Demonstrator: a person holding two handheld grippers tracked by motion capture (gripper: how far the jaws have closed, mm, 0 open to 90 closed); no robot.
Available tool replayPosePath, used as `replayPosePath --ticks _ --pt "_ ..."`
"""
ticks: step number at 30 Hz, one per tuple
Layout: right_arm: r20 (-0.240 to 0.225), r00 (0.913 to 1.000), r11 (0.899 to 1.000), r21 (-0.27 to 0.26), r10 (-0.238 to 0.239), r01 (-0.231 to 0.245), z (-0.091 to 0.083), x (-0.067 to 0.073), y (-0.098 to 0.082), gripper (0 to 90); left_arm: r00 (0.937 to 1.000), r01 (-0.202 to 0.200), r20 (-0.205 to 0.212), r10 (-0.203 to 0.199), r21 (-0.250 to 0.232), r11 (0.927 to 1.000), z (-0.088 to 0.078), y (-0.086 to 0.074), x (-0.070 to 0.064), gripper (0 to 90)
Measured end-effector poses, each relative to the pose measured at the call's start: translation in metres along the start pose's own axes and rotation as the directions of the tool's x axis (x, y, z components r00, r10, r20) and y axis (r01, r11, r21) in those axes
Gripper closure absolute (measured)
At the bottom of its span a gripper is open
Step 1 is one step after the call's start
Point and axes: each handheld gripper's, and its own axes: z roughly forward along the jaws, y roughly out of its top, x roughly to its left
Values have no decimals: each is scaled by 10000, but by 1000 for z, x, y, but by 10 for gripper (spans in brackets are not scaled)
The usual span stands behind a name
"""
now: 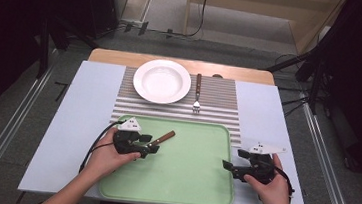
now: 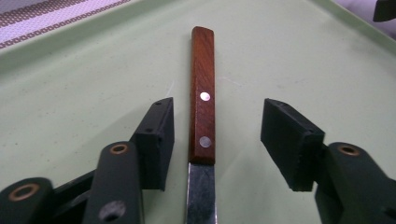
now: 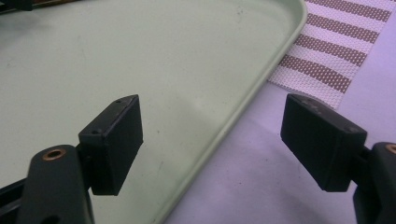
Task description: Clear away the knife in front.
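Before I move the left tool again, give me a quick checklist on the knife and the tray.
1. Left tool open, pads clear of the knife: ok.
2. Knife lies flat on the green tray, wooden handle pointing away from the tool: ok.
3. Handle lies between the jaws: ok.
4. Right tool open and holding nothing, over the tray's right rim: ok.
5. Free space on the striped mat near the plate and fork: ok.
6. Where the blade's tip lies: cannot tell.
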Motion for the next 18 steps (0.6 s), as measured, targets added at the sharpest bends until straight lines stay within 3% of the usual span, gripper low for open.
replayPosePath --ticks 2,3,13,16,18 --pt "4 10000 10000 5 7 -7 0 0 0 201 9998 -170 -36 170 40 9998 0 0 0 386" --pt "-2 10000 10000 -2 15 -15 0 0 0 201 9984 -530 -198 535 253 9983 -1 2 -1 386" --pt "-4 10000 10000 17 6 -6 0 0 0 203 9970 -756 -167 758 111 9971 -10 21 -8 386" --pt "-13 10000 10000 10 17 -17 0 0 0 203 9951 -986 4 986 74 9951 -8 26 -11 386" --pt "-25 10000 10000 -24 18 -18 0 0 0 203 9906 -1366 130 1364 138 9905 -3 32 -15 386"
